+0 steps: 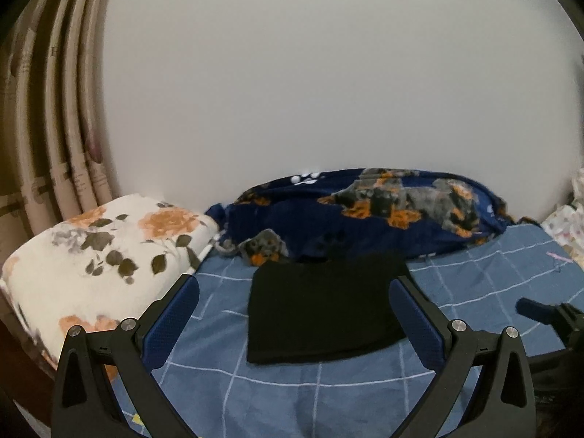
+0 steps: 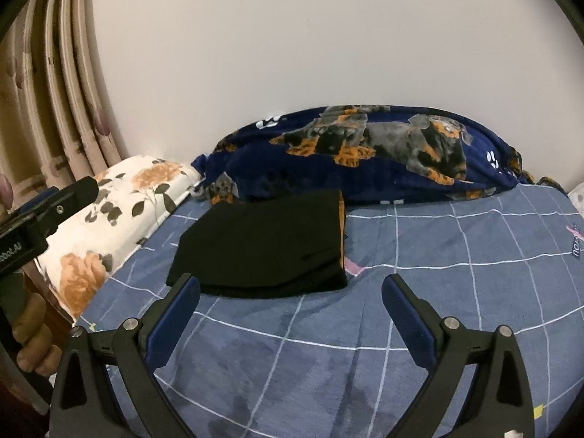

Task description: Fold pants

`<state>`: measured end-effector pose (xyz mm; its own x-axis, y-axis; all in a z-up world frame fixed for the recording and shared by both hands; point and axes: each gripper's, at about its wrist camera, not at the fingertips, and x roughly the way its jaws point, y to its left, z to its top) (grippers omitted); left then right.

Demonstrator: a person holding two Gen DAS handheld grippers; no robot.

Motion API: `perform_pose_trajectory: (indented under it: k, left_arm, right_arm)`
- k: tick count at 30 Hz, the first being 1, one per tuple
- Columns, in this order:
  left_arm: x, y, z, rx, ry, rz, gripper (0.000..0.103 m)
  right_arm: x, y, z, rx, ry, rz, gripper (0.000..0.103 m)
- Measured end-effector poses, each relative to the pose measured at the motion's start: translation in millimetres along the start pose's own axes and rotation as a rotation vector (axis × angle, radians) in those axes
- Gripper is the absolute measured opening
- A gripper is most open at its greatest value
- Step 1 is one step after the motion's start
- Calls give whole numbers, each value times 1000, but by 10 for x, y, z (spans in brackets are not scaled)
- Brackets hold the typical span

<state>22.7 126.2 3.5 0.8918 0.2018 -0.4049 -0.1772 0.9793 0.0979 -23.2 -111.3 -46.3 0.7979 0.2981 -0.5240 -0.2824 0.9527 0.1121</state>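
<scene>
Pants: I see the black pants (image 1: 321, 310) folded into a compact rectangle, lying flat on the bed; in the right wrist view the same bundle (image 2: 262, 244) shows an orange strip along its right edge.
Bed sheet: the blue sheet with a white grid (image 1: 474, 284) carries the pants; from the right wrist it fills the foreground (image 2: 419, 292).
Left claw: my left claw (image 1: 294, 284) stands wide, holding nothing, raised over the near side of the pants, its blue-padded fingers (image 1: 175, 314) framing the bundle from either side without touching it. In the right wrist view it enters from the left edge (image 2: 47, 211), with the operator's hand (image 2: 33, 343) gripping its handle.
Right claw: my right claw (image 2: 292, 284) is spread wide and carries nothing, above the sheet just near the front right corner of the pants. Its tip shows at the right edge of the left wrist view (image 1: 540, 310).
Floral pillow: a white pillow with orange roses (image 1: 98, 255) lies left of the pants.
Dog blanket: a navy blanket printed with dachshunds (image 2: 365, 153) is heaped along the wall, touching the far edge of the pants.
Curtain: a pleated beige curtain (image 1: 54, 109) hangs at the left.
</scene>
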Motion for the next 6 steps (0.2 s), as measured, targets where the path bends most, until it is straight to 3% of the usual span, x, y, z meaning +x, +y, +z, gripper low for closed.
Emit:
perform_pose_trajectory:
  k: [6]
  left_arm:
    - [90,50,-56,-26,38,-32,103]
  right_arm:
    - [41,-5,-12,-4,17,-7,100]
